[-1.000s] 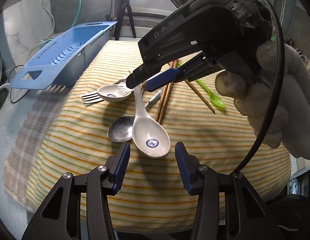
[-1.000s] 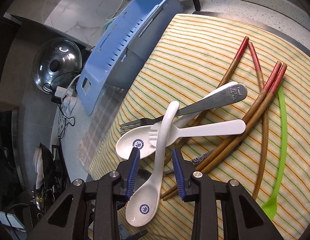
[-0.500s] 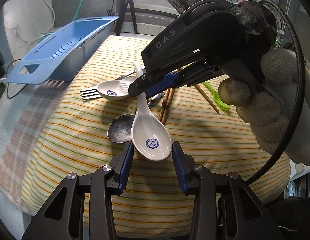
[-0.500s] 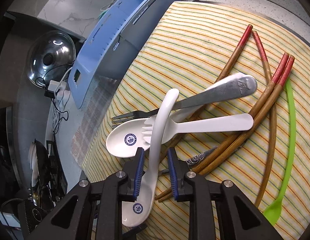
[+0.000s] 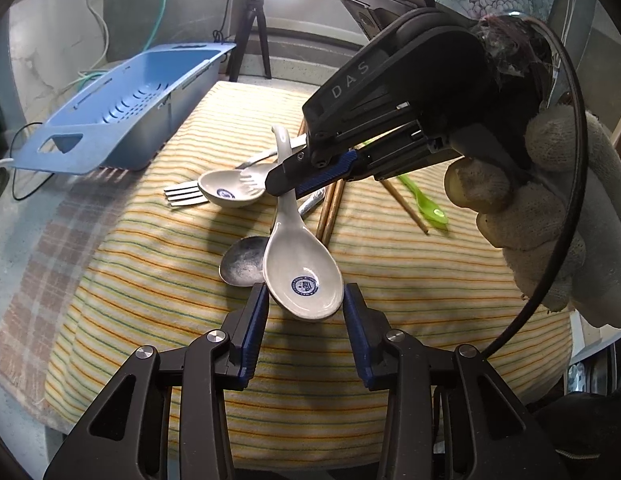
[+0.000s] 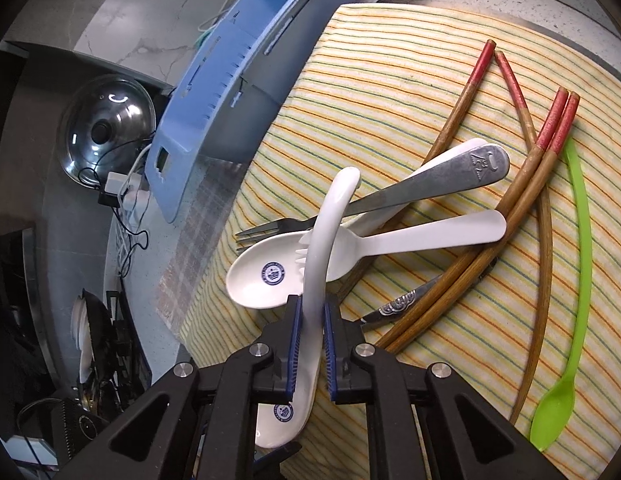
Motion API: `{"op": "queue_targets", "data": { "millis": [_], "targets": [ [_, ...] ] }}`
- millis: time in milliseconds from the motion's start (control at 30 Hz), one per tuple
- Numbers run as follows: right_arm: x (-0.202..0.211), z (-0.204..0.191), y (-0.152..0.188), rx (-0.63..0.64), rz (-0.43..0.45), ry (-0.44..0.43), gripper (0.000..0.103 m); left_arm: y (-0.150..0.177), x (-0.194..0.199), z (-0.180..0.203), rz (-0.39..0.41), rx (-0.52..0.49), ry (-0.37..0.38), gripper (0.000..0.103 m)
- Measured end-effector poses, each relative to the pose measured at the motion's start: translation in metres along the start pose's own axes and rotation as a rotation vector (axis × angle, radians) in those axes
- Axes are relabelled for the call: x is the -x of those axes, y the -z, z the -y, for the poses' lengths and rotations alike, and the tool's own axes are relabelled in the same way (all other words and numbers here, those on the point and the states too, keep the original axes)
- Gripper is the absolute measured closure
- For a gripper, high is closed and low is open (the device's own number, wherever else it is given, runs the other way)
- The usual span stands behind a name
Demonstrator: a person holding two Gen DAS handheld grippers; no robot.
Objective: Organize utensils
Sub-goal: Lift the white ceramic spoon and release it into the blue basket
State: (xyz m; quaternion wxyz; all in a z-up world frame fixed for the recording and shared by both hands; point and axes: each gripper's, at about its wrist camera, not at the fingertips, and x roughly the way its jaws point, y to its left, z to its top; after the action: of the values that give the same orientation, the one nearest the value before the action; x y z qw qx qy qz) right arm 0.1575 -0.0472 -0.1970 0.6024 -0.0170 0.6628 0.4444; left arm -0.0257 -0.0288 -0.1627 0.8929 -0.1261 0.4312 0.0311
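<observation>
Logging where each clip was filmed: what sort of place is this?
Probably a home kitchen counter set up for recording: a blue drainer basket, a pot lid, utensils on a striped cloth, plus a lamp tripod.

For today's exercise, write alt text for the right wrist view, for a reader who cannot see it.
The right gripper has its blue pads shut on the handle of a white ceramic soup spoon. Beyond it, on a striped cloth, lie a second ceramic spoon, a metal fork, wooden chopsticks and a green plastic spoon.

white spoon (image 6: 326, 236); striped yellow cloth (image 6: 390, 92); blue basket (image 5: 122, 120)
</observation>
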Motion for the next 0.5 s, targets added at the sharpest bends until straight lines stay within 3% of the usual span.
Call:
{"op": "queue_targets", "data": {
  "millis": [300, 500],
  "targets": [
    [0.022, -0.021, -0.011, 0.001, 0.059, -0.022, 0.093, -0.022, 0.017, -0.013, 0.059, -0.015, 0.02, 0.066],
    [0.033, -0.047, -0.037, 0.015, 0.11, -0.033, 0.093, -0.049, 0.025, -0.037, 0.1, -0.039, 0.023, 0.066]
  ]
}}
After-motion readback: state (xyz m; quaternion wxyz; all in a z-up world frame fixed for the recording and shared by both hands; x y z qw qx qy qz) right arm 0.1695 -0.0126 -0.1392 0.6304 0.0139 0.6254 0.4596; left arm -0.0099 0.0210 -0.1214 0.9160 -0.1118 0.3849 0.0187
